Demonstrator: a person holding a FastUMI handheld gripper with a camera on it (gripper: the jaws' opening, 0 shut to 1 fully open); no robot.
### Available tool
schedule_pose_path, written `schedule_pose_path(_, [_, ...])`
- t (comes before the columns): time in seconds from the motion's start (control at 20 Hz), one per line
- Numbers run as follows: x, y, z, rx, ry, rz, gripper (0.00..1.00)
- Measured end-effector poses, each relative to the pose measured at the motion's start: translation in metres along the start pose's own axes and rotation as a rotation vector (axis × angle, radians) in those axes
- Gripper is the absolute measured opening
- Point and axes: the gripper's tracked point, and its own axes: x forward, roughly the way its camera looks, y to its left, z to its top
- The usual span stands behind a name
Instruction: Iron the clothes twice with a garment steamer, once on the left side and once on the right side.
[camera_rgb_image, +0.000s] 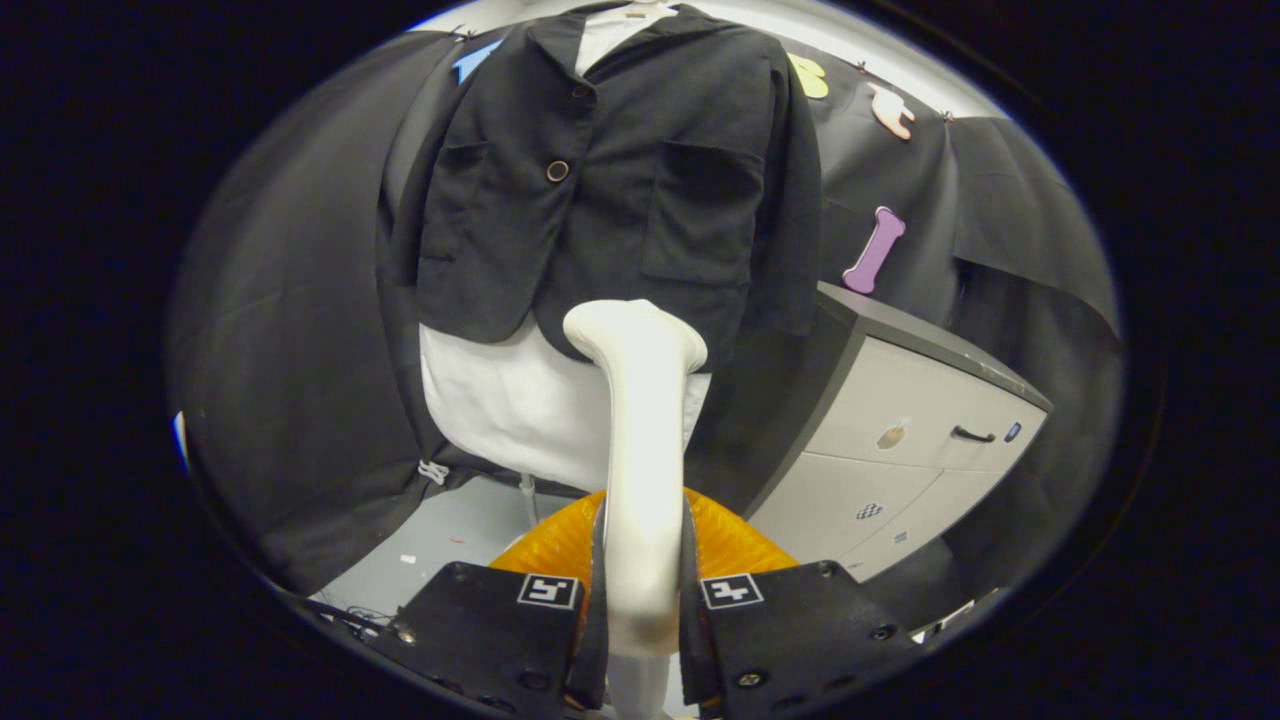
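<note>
A black jacket (610, 190) hangs upright over a white shirt (510, 400), straight ahead of the fingers. My gripper (642, 560) is shut on the white garment steamer (640, 440), both fingers pressing its handle from either side. The steamer's head (635, 335) rises beyond the fingers and points at the jacket's lower hem near the middle, a short way off the cloth. The jacket has a button (557, 171) and two chest pockets.
A grey drawer cabinet (900, 430) stands to the right of the hanging clothes. An orange round object (725, 540) lies low, just behind the steamer handle. Grey floor (450, 540) with cables shows below the shirt to the left.
</note>
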Motion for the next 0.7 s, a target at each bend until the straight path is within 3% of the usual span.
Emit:
schedule_pose_path(0.2, [-0.039,0.005,0.059,0.003,-0.158,0.001,0.31])
schedule_pose_path(0.7, [-0.147,0.049,0.284,0.064,-0.716,0.119,0.31])
